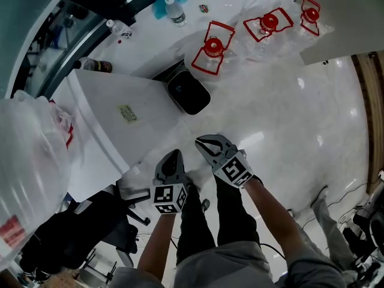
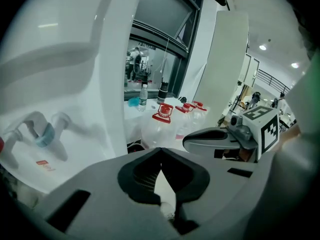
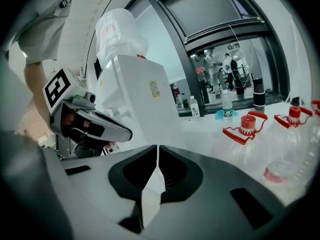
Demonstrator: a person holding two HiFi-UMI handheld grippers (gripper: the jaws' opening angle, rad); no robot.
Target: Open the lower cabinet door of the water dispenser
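The white water dispenser (image 1: 114, 119) stands left of centre in the head view, with a big clear bottle (image 1: 30, 161) on top. Its taps (image 2: 45, 131) show at the left of the left gripper view. No view lets me make out the lower cabinet door. My left gripper (image 1: 174, 156) is shut and empty, hanging just right of the dispenser's near corner. My right gripper (image 1: 203, 141) is beside it, also shut and empty. In the gripper views, each pair of jaws (image 2: 161, 166) (image 3: 157, 166) stands closed. Each view shows the other gripper (image 2: 220, 139) (image 3: 95, 126) alongside.
Three empty jugs with red caps (image 1: 213, 47) (image 1: 269, 23) (image 1: 310, 12) lie on the glossy floor beyond the grippers. A black device (image 1: 188, 92) sits by the dispenser's far side. A small water bottle (image 1: 175, 11) is further back. A black chair (image 1: 90, 227) is at lower left, cables (image 1: 342, 197) at right.
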